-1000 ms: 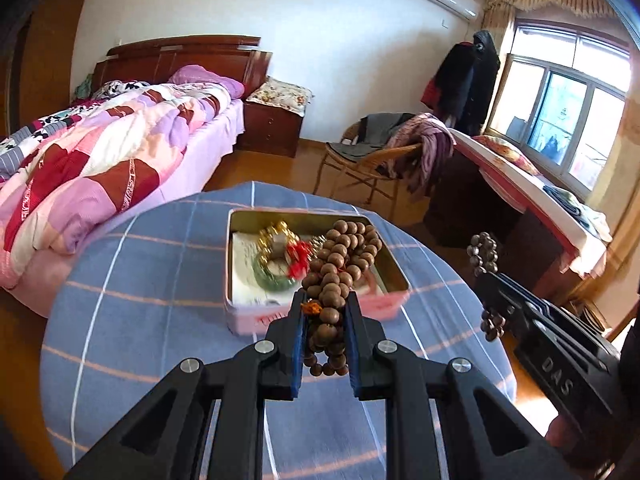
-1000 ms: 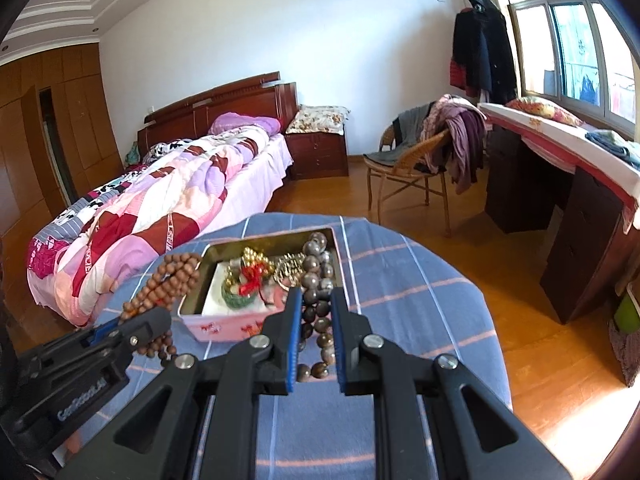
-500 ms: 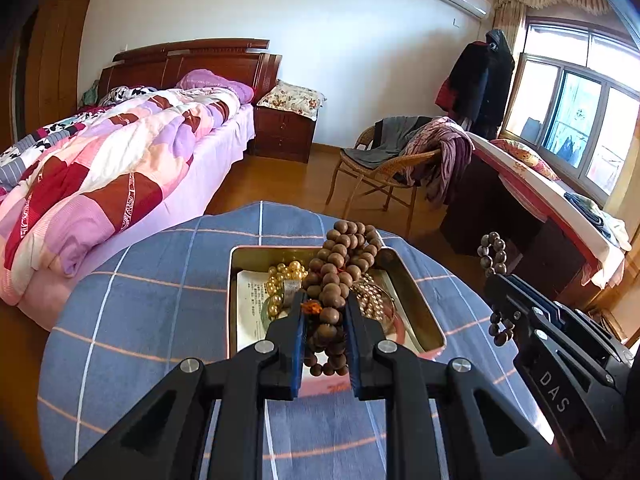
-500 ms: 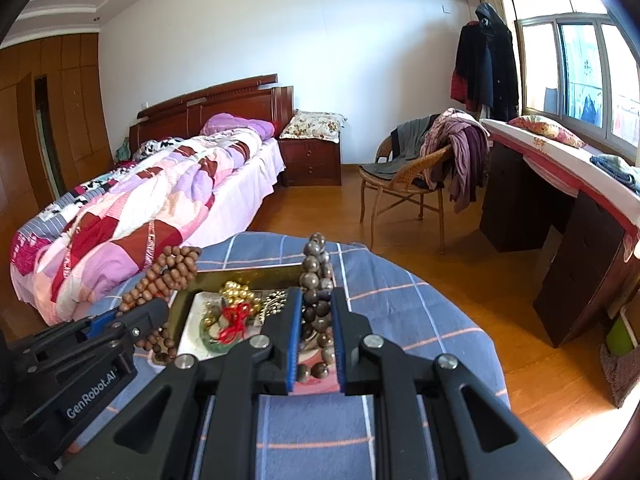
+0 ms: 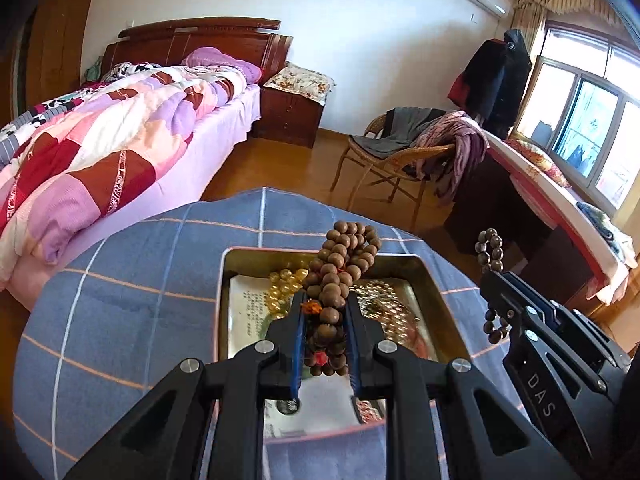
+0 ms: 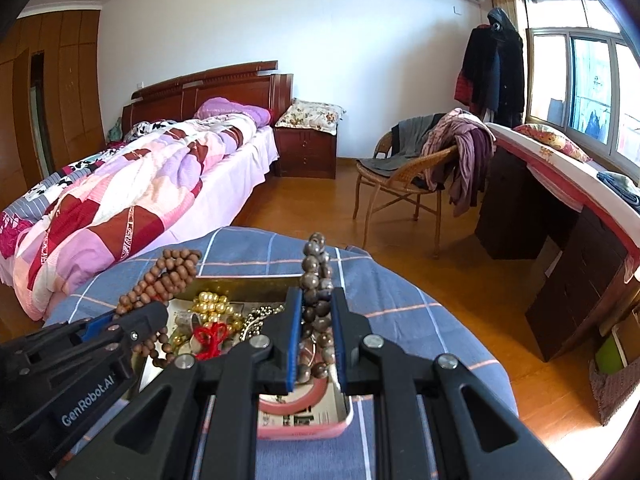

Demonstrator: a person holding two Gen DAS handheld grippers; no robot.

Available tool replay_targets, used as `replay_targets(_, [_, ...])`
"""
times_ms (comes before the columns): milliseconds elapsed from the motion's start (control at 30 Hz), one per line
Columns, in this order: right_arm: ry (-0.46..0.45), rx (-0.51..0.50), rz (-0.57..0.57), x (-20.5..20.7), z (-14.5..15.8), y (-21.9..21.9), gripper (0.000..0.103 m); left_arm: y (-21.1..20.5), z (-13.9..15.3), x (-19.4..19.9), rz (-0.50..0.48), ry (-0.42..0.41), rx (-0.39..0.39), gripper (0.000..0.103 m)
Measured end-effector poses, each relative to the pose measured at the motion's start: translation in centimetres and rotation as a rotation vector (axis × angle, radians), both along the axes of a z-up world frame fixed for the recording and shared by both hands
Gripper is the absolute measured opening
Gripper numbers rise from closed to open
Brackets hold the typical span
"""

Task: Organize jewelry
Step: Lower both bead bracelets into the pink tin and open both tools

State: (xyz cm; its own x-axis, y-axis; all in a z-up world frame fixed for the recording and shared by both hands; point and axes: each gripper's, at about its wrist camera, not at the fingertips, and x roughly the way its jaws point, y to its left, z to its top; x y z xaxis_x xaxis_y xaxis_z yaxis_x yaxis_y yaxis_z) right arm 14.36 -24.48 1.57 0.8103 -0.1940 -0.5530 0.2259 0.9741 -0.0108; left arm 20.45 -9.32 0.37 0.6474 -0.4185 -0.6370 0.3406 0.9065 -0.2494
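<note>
Wooden brown beads (image 5: 332, 280) sit clamped in the left tongs (image 5: 324, 320); darker beads (image 6: 316, 280) are gripped by the right tongs (image 6: 314, 320); over the last second both strands have travelled from the near edge of the tin (image 5: 436, 292) to above its inside, on the checked bench (image 5: 120, 300); release looks close; pearls (image 6: 210, 302) and chains beneath are partly hidden, so free space is hard to judge.

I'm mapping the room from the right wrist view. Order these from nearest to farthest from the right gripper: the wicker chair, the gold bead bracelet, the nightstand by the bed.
From the right gripper:
1. Gold bead bracelet, in the tin just to its left.
2. Wicker chair, on the floor beyond the table, to the right.
3. Nightstand, against the far wall beside the bed.
</note>
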Motion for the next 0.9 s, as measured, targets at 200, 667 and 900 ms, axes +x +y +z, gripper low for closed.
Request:
replay_targets(200, [0.041,0.013,0.007,2.0,-1.4,-0.2,0.017,0.0,-1.1,1.5,0.025,0.022,0.039,0.017])
replay_targets(667, [0.152,0.084,0.050,5.4,-5.1,-0.5,0.017,-0.9,-3.5,2.2,0.041,0.019,0.161,0.017])
replay_targets(900, [0.162,0.112,0.079,5.6,-6.0,-0.5,0.023,-1.1,-4.1,2.6,0.062,-0.013,0.240,0.017])
